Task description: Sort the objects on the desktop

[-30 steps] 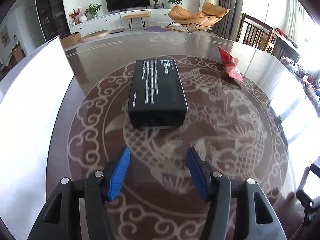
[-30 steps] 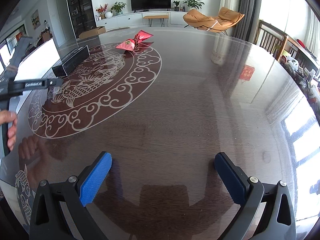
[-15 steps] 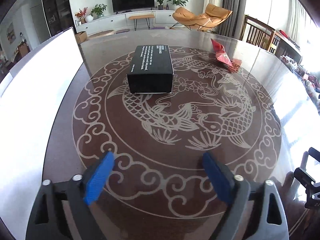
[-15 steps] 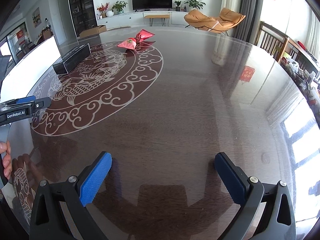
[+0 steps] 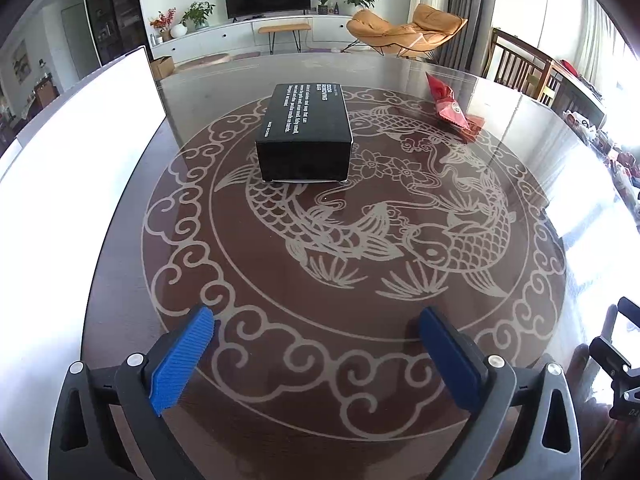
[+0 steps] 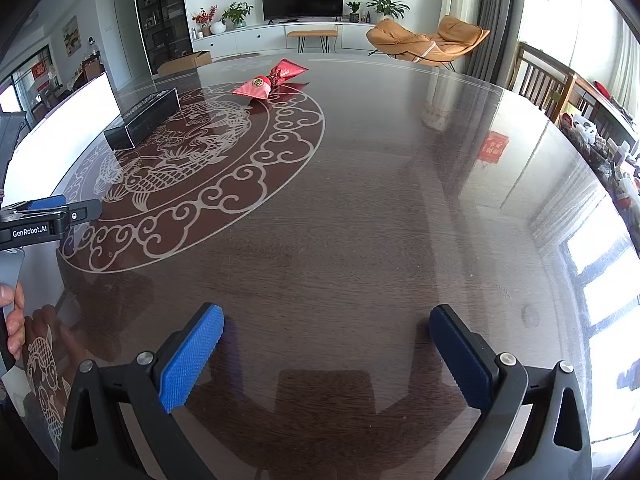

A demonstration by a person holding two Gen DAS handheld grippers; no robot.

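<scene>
A white board (image 5: 76, 184) lies along the table's (image 5: 280, 364) left edge, left of the black box (image 5: 306, 132). The box sits flat on the far left part of the koi medallion (image 5: 360, 232), white print on its lid, well ahead of the left gripper (image 5: 316, 350). That gripper's jaws are opening, nearly at full spread, with nothing between the blue pads (image 5: 182, 358), only bare table. Right of the box and a little farther back, a red packet (image 5: 450, 106) lies on the medallion's rim, well apart from the box. Farthest right from the box, the right gripper (image 6: 326, 356) hangs over plain dark wood with its jaws spread wide and holds nothing.
</scene>
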